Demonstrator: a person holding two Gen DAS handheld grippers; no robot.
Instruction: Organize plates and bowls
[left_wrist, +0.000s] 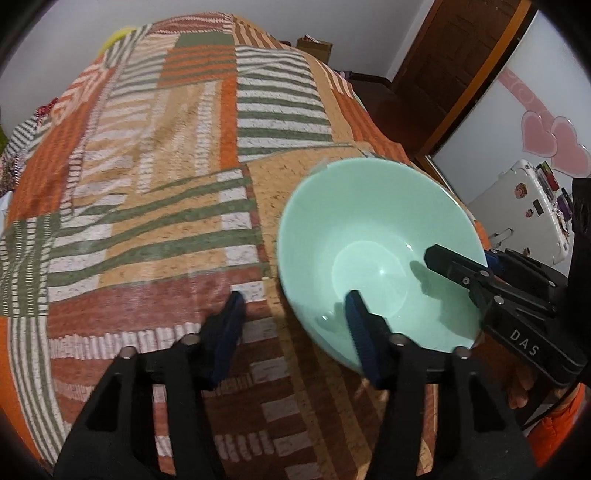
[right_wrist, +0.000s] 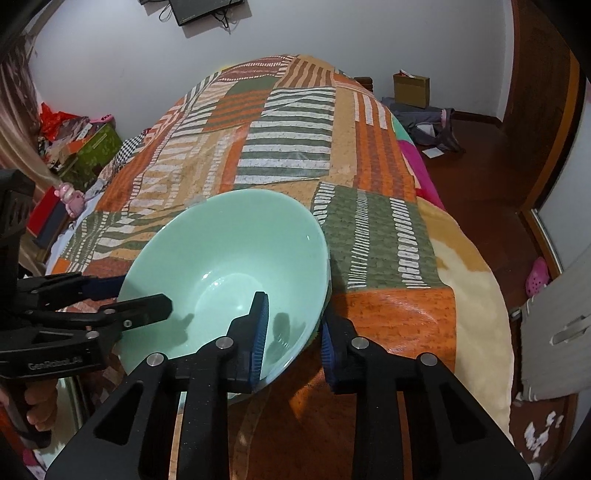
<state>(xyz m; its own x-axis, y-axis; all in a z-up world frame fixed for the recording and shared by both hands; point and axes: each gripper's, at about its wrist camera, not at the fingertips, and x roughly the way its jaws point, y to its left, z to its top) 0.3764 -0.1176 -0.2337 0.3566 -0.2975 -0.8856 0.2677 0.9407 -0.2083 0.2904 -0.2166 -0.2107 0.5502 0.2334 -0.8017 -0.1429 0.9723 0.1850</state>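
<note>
A mint-green bowl sits tilted over the near end of a patchwork bedspread; whether it rests on the cloth I cannot tell. My right gripper is shut on the bowl's near wall, one blue pad inside and one outside. In the left wrist view the right gripper grips the right rim. My left gripper straddles the bowl's left rim, right finger inside and left finger well clear outside, so it is open. In the right wrist view the left gripper shows at the bowl's left side.
The bed's edge lies just right of the bowl, with a cream blanket hanging over it. On the wooden floor are a pink shoe and clothes. A white suitcase stands right of the bed, cluttered boxes left.
</note>
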